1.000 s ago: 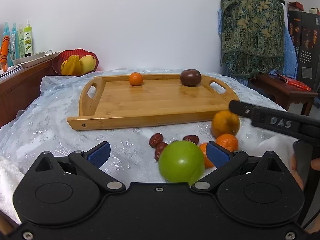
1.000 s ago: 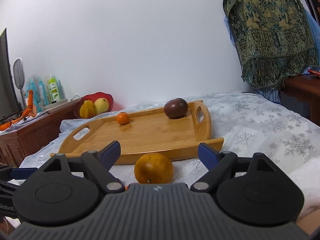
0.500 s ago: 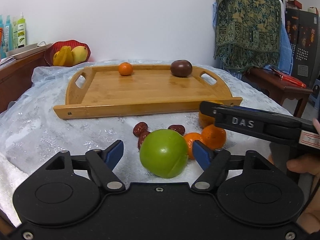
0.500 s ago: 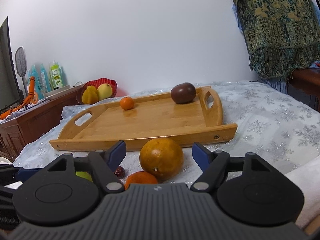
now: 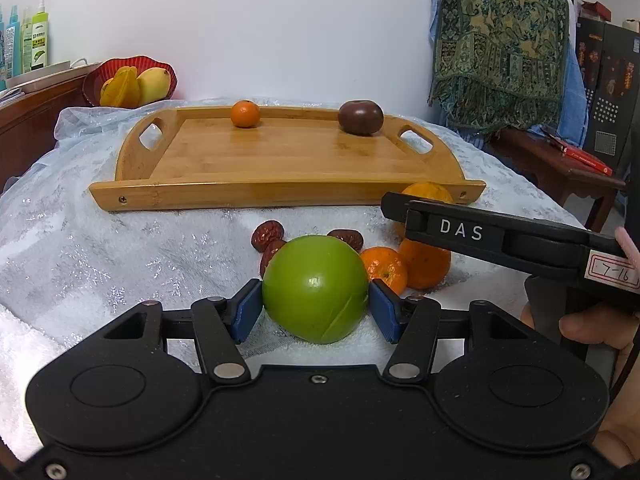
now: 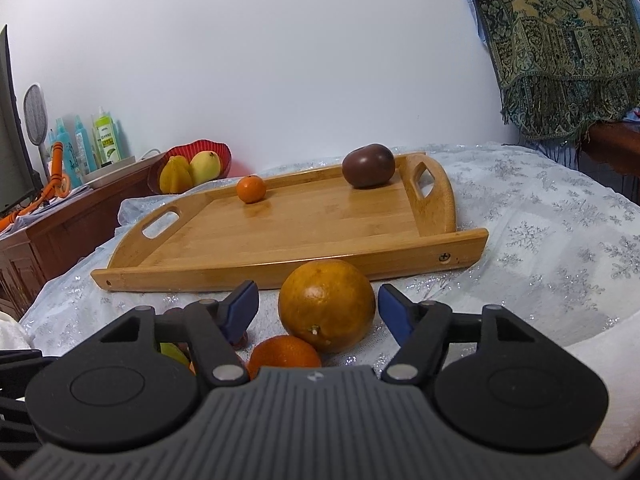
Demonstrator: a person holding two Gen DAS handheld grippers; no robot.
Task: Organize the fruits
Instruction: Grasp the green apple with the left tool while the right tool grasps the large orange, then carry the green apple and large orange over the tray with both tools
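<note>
My left gripper (image 5: 315,308) is shut on the green apple (image 5: 315,288), both blue pads touching its sides, low over the white cloth. My right gripper (image 6: 318,308) is open around a large orange (image 6: 327,305) that rests on the cloth; a gap shows on each side. A small tangerine (image 6: 285,354) lies just in front of it. In the left wrist view, two tangerines (image 5: 386,268) and several red dates (image 5: 267,235) lie behind the apple. The wooden tray (image 5: 280,160) holds a small tangerine (image 5: 245,113) and a dark purple fruit (image 5: 360,117).
A red bowl (image 5: 128,80) with yellow fruit stands on a wooden sideboard at the far left, beside several bottles (image 5: 38,40). A patterned cloth (image 5: 500,40) hangs at the right over a low wooden table (image 5: 560,168). The right gripper's body (image 5: 500,236) crosses the left view.
My left gripper has closed in on the green apple and now grips it. My right gripper has moved forward so its open fingers flank the large orange.
</note>
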